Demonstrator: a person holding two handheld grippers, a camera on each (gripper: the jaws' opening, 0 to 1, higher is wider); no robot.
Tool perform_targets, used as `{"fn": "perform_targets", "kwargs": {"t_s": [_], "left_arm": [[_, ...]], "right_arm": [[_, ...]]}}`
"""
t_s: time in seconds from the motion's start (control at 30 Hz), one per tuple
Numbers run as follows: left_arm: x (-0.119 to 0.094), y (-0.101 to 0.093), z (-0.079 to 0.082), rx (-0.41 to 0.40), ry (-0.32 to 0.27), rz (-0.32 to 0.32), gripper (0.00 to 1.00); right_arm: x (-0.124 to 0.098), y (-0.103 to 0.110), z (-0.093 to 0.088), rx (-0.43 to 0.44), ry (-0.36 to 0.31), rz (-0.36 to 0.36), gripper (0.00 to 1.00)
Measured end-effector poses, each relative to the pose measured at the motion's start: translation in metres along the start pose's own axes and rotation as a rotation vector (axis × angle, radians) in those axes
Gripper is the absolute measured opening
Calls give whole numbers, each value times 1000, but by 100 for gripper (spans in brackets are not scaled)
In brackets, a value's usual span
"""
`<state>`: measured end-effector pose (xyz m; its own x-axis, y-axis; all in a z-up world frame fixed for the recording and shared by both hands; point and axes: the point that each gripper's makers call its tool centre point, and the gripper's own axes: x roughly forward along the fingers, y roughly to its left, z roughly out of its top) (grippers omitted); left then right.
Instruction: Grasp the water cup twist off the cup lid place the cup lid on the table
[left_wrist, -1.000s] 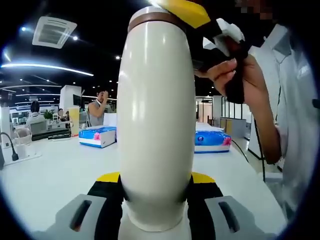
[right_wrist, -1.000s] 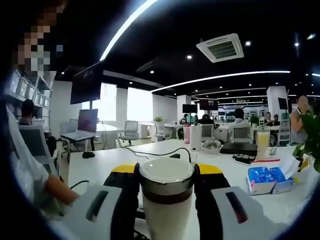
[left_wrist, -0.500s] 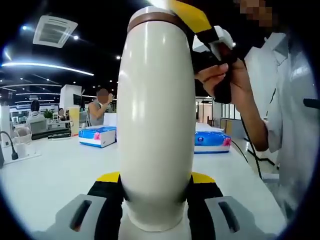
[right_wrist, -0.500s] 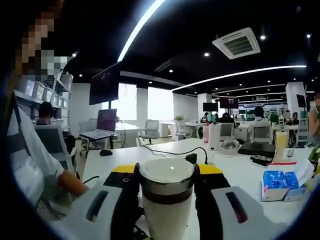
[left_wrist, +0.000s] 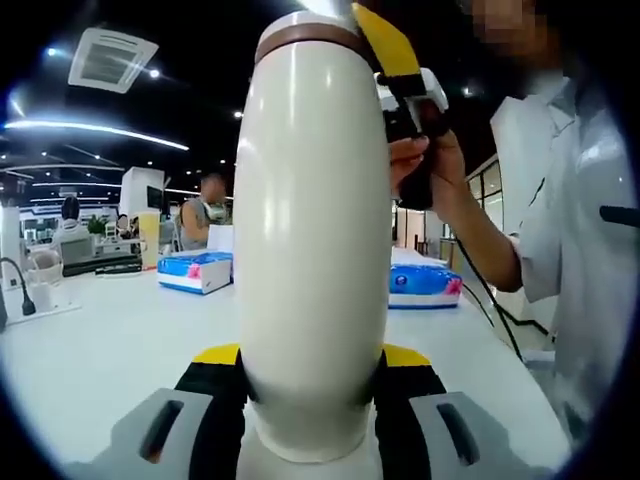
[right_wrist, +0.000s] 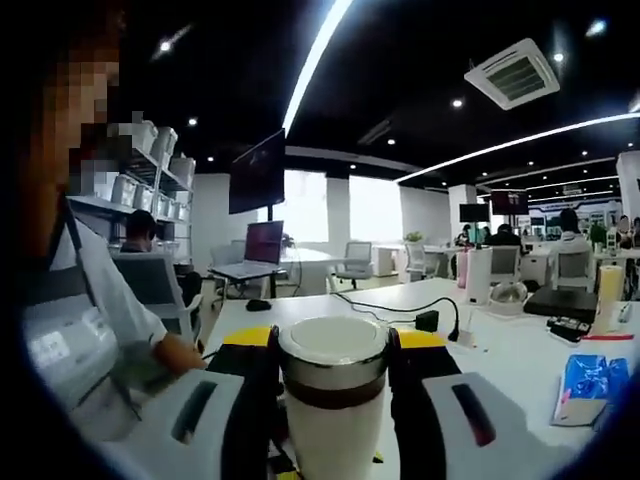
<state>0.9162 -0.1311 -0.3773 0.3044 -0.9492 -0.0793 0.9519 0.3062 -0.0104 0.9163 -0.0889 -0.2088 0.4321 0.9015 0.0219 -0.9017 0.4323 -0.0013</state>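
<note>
Above the white table (left_wrist: 90, 350), left gripper (left_wrist: 312, 385) clamps the water cup (left_wrist: 312, 250) steady; right gripper (right_wrist: 333, 375) pinches the cup lid (right_wrist: 333, 365) for twisting.

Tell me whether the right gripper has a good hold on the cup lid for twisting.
Probably yes: the right gripper has its jaws closed on either side of the cup lid, with nothing between them.

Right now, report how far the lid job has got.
Done: the left gripper clamps the body of the water cup, and the right gripper is shut on the cup lid. In hand: the twist, since the lid sits flush on the cup with no gap showing. Left: freeing the lid and setting it on the white table.
</note>
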Motion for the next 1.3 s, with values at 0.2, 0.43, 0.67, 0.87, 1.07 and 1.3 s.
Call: {"fn": "perform_targets", "kwargs": {"t_s": [0.2, 0.43, 0.67, 0.87, 1.07, 1.3], "left_arm": [[0, 0, 0, -9, -1, 2, 51], [0, -1, 0, 2, 0, 1, 51], [0, -1, 0, 14, 3, 1, 51], [0, -1, 0, 15, 4, 2, 51], [-1, 0, 0, 17, 5, 2, 51], [0, 0, 0, 18, 5, 3, 51]], "right_arm": [[0, 1, 0, 28, -14, 34, 46], [-2, 3, 1, 9, -12, 32, 46], [-4, 6, 1, 14, -4, 12, 46], [-4, 10, 7, -14, -8, -22, 55], [-10, 6, 9, -68, 3, -155, 58], [-15, 13, 1, -69, -12, -310, 60]]}}
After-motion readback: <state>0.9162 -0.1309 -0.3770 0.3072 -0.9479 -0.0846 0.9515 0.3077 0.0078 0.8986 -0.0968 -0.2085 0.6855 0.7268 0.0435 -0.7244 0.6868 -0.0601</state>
